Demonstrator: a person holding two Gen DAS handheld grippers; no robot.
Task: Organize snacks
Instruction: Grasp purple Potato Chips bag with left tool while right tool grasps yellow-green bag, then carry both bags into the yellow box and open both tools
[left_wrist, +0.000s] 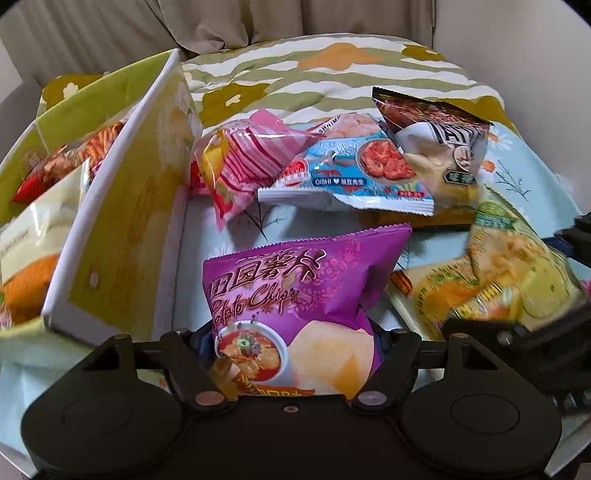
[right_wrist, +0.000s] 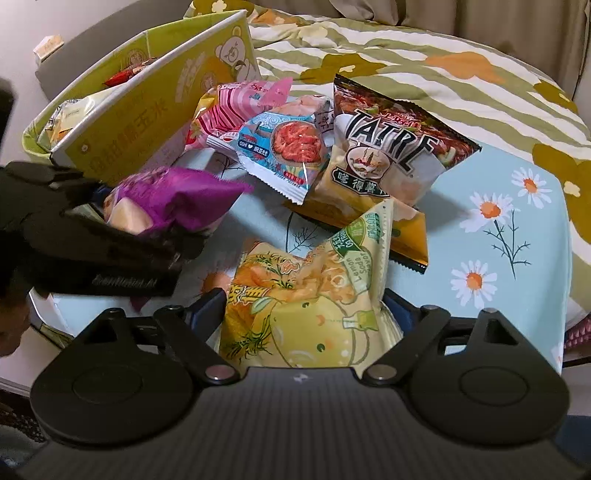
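My left gripper (left_wrist: 291, 343) is shut on a purple potato chips bag (left_wrist: 295, 295), held above the blue floral cloth; the bag also shows in the right wrist view (right_wrist: 177, 199). My right gripper (right_wrist: 306, 314) is shut on a yellow lemon-soda chips bag (right_wrist: 310, 295), which also shows in the left wrist view (left_wrist: 509, 273). A yellow-green cardboard box (left_wrist: 122, 206) with several snack bags inside stands at the left; it also shows in the right wrist view (right_wrist: 147, 110). Loose on the cloth lie a pink striped bag (left_wrist: 240, 155), a blue shrimp-cracker bag (left_wrist: 354, 173) and a dark "TATRE" bag (right_wrist: 388, 147).
A blue daisy-print cloth (right_wrist: 498, 221) covers the surface, over a green-striped flowered quilt (left_wrist: 332, 74). Beige curtains hang behind. The left gripper's black body (right_wrist: 92, 240) shows at the left of the right wrist view. An orange-edged bag (right_wrist: 410, 243) lies under the dark bag.
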